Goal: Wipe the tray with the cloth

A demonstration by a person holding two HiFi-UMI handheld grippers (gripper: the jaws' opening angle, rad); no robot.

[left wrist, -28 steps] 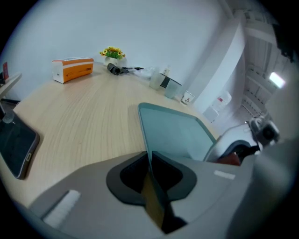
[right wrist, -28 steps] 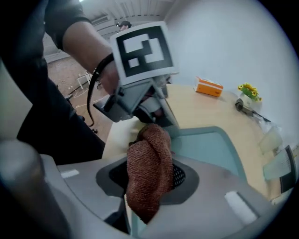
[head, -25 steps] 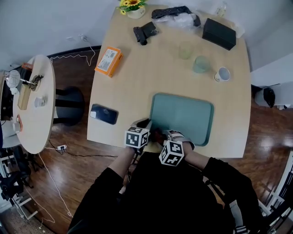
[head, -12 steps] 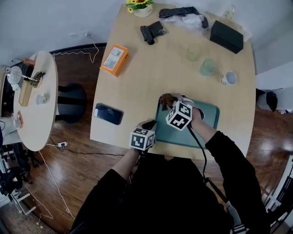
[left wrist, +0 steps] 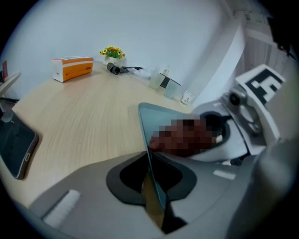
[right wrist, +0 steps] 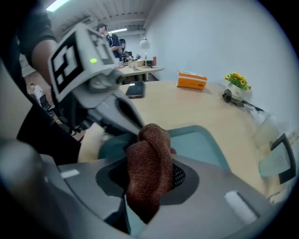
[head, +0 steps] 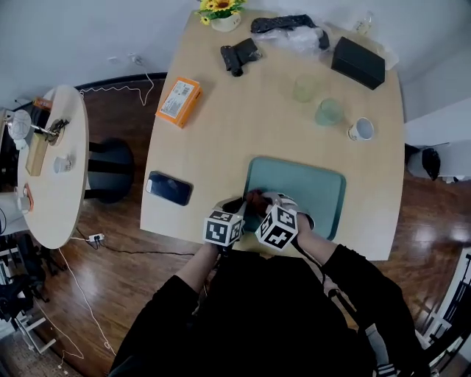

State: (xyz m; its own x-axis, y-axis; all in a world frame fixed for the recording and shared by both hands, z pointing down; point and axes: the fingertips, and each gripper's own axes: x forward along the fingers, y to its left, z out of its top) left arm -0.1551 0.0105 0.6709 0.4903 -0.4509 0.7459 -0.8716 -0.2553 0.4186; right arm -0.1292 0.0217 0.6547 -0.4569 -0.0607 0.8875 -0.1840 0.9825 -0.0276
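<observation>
The teal tray [head: 305, 191] lies on the wooden table near its front edge. My left gripper [head: 234, 208] is shut on the tray's near left rim [left wrist: 148, 154], whose thin edge runs between the jaws. Beside it, my right gripper [head: 257, 203] is shut on a bunched brown cloth [right wrist: 149, 168], which hangs over the tray's near left part [right wrist: 201, 142]. In the right gripper view the left gripper [right wrist: 100, 100] stands close on the left. In the head view the cloth [head: 254, 197] shows as a small dark-brown lump just past the two marker cubes.
A dark phone [head: 168, 188] lies left of the tray. Farther back are an orange box [head: 176, 101], two glasses [head: 305, 88], a white mug [head: 359, 130], a black box [head: 358, 62] and a flower pot [head: 223, 15]. A round side table [head: 44, 169] stands at left.
My right gripper, cloth in it, swept from the tray's near left corner up to its far left, then back to the near edge. The left gripper kept its hold on the rim.
</observation>
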